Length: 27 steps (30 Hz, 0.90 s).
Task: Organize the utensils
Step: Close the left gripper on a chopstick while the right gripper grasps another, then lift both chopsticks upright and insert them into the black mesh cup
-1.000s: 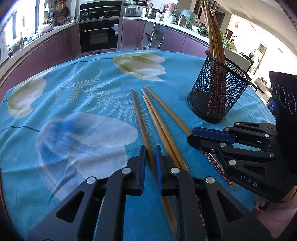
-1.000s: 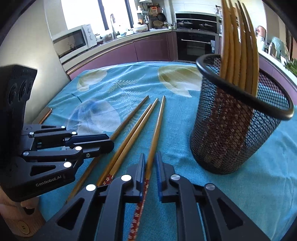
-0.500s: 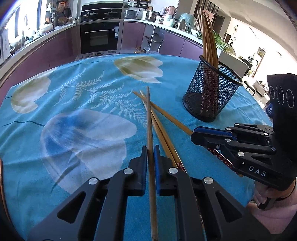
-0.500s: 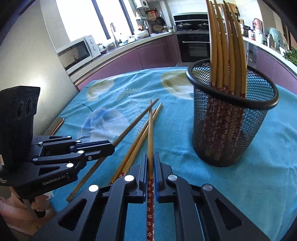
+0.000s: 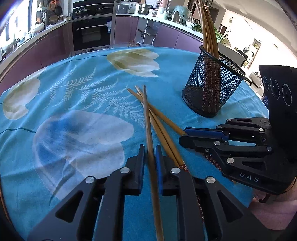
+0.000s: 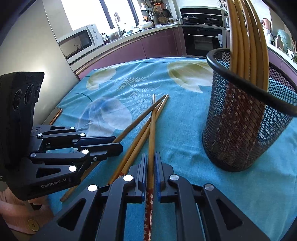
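left claw (image 5: 148, 159) gripping one chopstick (image 5: 148, 129), right claw (image 6: 150, 165) gripping another chopstick (image 6: 151, 133)

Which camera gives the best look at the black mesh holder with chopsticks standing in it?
The left wrist view: the whole mesh holder shows, rim to base. In the right wrist view the mesh holder sits closer but its right side is cut off.

You're facing a built-in oven (image 5: 91, 35) set in a curved run of purple cabinets (image 5: 126, 30). Left of the oven, bright windows (image 6: 87, 13) pour daylight over a white microwave (image 6: 79, 39) on the counter.
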Available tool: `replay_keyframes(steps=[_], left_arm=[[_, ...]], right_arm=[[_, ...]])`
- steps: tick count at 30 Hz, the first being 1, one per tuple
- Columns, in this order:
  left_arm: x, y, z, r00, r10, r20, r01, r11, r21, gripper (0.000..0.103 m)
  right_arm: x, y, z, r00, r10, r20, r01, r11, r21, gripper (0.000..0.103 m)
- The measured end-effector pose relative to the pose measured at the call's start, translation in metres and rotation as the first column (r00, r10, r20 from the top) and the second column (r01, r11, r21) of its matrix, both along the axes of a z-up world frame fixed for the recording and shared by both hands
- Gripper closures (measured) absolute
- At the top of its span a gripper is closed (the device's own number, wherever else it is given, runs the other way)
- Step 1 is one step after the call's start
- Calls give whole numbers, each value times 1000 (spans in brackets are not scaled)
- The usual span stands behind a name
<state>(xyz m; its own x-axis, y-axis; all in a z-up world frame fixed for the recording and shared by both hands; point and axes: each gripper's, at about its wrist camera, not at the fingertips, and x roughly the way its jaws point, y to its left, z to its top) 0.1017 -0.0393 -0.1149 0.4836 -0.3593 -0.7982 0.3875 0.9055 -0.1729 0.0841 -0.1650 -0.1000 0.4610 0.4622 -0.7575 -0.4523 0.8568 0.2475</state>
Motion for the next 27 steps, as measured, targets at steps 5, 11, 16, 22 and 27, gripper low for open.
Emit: replay_keyframes(steps=[5,11,16,22,27], left_arm=[[5,-2,2,1000,10,-5,-10,1000,-6,94],[-1,-1,16,1000,3,17,-2,999,-48,96],[-9,3,42,998,-24,63,31,994,-106,96],[-22,7,75,990,-48,132,67,986,-150,96],[-33,13,99,982,-65,178,100,976,-193,96]], right_arm=[[3,-1,1,1000,-2,3,2,1000,7,97],[-6,-11,15,999,-1,42,-1,999,48,97],[-16,-21,35,995,3,95,-11,997,79,97],[-25,-36,56,990,-10,144,-9,992,128,97],[-32,-49,70,983,-32,180,2,986,165,97]])
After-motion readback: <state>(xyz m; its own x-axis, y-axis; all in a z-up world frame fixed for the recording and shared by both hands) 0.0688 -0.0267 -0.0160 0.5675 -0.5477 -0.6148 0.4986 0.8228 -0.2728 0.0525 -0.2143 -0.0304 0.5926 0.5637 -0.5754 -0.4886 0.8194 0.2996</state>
